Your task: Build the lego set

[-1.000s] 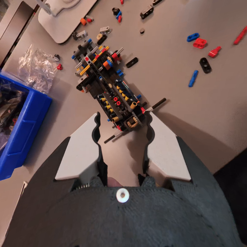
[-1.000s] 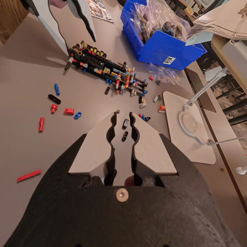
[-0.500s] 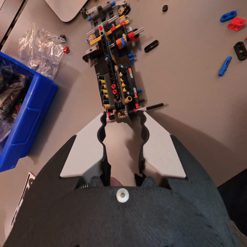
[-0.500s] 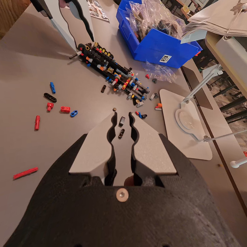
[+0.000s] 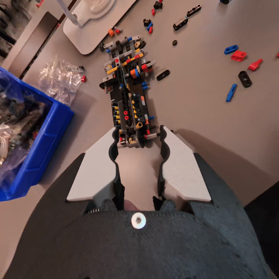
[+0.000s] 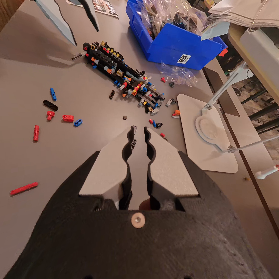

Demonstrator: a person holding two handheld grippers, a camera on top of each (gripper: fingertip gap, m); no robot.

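Between the spread fingers of the left gripper (image 5: 138, 132) sits the near end of the chassis (image 5: 128, 96), the long half-built model lying flat on the table (image 5: 196, 113). A second ago it lay skewed, running off to the upper left; now it points nearly straight away along the gripper's axis, so the gripper has lined itself up with the model or nudged it round. The jaws stand wide apart and hold nothing, though the grey-tipped axle (image 5: 151, 136) sticking out sideways ends just beside the right-hand finger. The right gripper (image 6: 138, 129) has dropped closer to the loose parts: a small black beam (image 6: 133, 144) and a dark block (image 6: 134, 130) that showed clear between its tips half a second ago are now tucked against the inner edge of one finger. Its jaws are only narrowly parted and have nothing in their grip. My reading is that the left side is set to steady the chassis while the right goes for one of those black pieces. The blue bin (image 6: 173, 45), the crumpled bags (image 5: 60, 78) and the scattered red and blue pins (image 6: 52, 94) lie where they were.
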